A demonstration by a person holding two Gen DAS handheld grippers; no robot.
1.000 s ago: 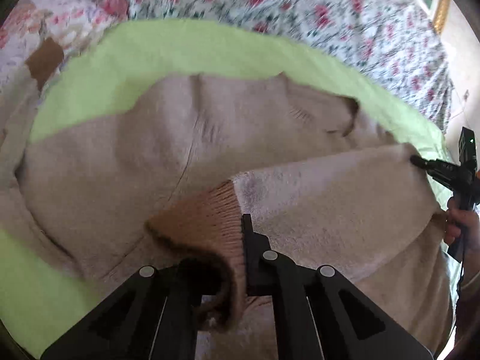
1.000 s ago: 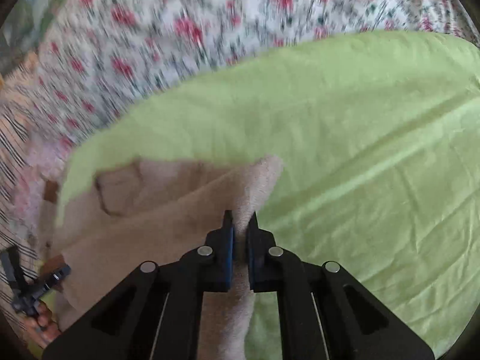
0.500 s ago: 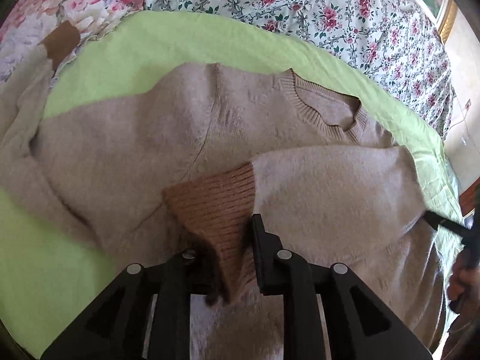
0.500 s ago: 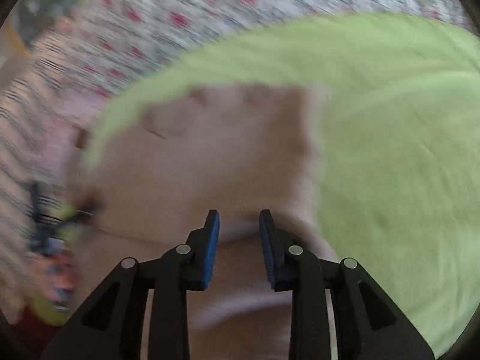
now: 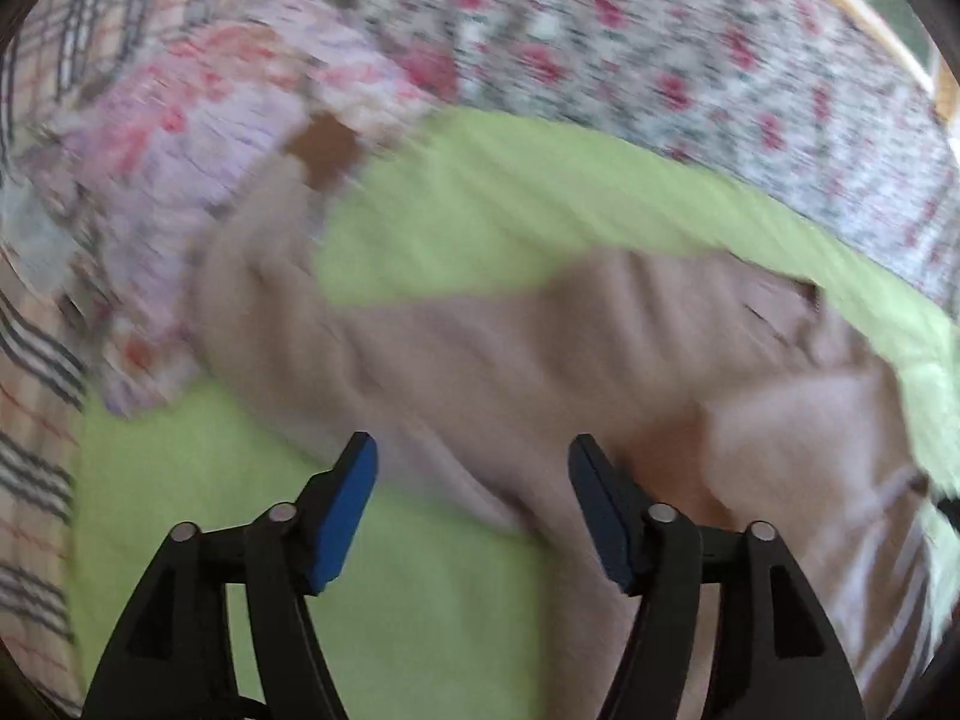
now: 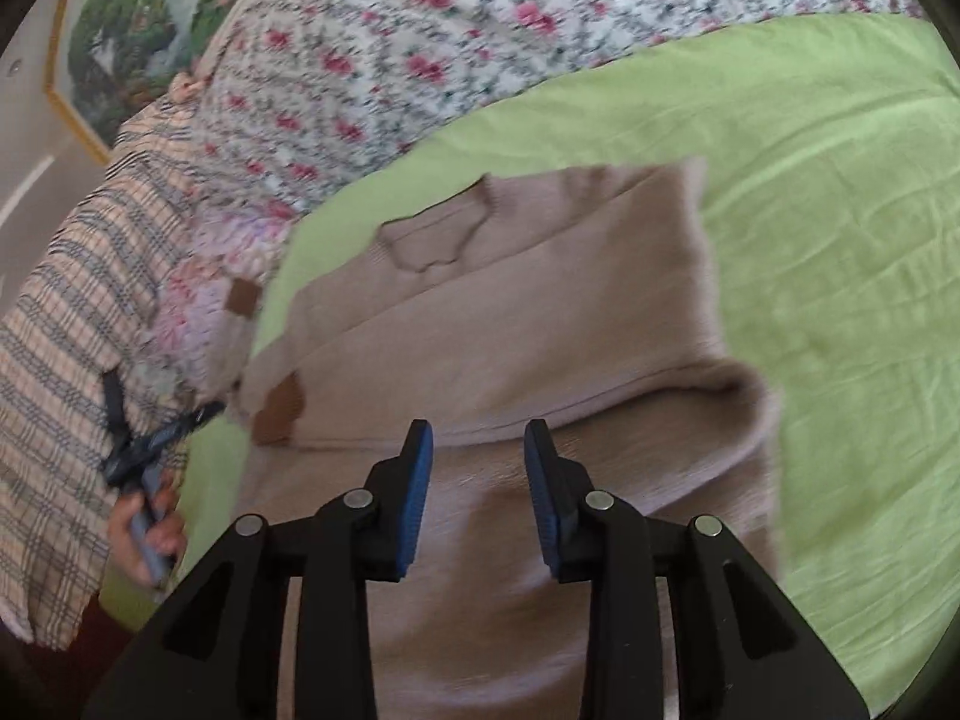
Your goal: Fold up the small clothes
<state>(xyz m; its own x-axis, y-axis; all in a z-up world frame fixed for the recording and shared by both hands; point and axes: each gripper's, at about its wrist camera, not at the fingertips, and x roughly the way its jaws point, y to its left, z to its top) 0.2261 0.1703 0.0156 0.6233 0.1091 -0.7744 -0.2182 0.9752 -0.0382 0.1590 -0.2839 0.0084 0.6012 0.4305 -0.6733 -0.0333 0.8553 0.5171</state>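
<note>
Beige sweater [image 6: 540, 312] lies flat on the green sheet [image 6: 840, 240], which covers a bed with a floral bedspread [image 6: 420, 60] behind it. One sleeve is folded across the chest, its brown cuff [image 6: 279, 408] resting near the sweater's far edge. The other sleeve trails off the sheet onto a pink floral cloth [image 5: 198, 180], brown cuff [image 5: 324, 150] at its end.

Left tongs [image 5: 471, 480]: jaws wide apart, just been opening, nothing between the blue pads. They hover over the lower edge of the sweater body and the sheet. The left wrist view is heavily motion-blurred, so I can't say whether the tips touch fabric; looks like they're clear.

Right tongs [image 6: 477, 468]: jaws narrowly parted, also just been opening, nothing pinched. They sit above the sweater, just below the folded sleeve's seam.

From the right wrist view the left tongs [image 6: 150, 444] show at the left edge, a hand [image 6: 144, 534] wrapped round the handle, over a plaid cloth [image 6: 66, 360]. Framed landscape picture [image 6: 138, 30] on the wall behind.
</note>
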